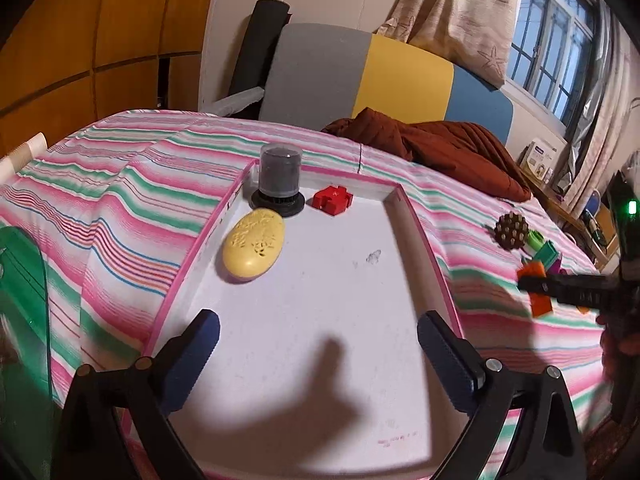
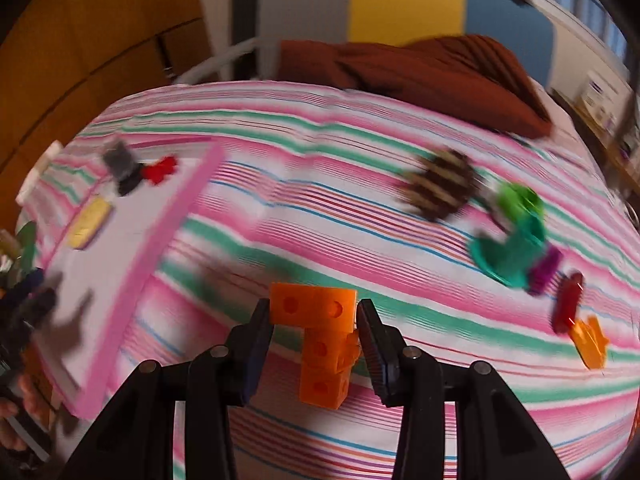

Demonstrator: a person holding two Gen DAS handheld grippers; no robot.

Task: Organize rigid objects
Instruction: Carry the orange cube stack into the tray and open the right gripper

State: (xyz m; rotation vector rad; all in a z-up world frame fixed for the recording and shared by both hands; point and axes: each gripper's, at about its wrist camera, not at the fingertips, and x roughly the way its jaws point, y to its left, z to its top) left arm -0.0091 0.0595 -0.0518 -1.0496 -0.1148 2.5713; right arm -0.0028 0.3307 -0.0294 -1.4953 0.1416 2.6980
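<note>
orange block piece [image 2: 320, 344] clamped in right hand-held gripper [image 2: 316, 336] | left hand-held gripper [image 1: 320, 356] wide open, empty, over tray [image 1: 400, 196] | step: carrying | next: set it in tray's bare near end

the bedsheet [image 1: 120, 208] is soft striped cloth, faintly creased. the tray [image 1: 320, 288] has a matt white floor, lightly scuffed. the yellow oval case [image 1: 254, 249] looks like smooth plastic with embossed patterning. the orange block piece [image 2: 320, 336] is matt plastic with round dimples. the brown blanket [image 1: 440, 140] is quilted cloth.
</note>
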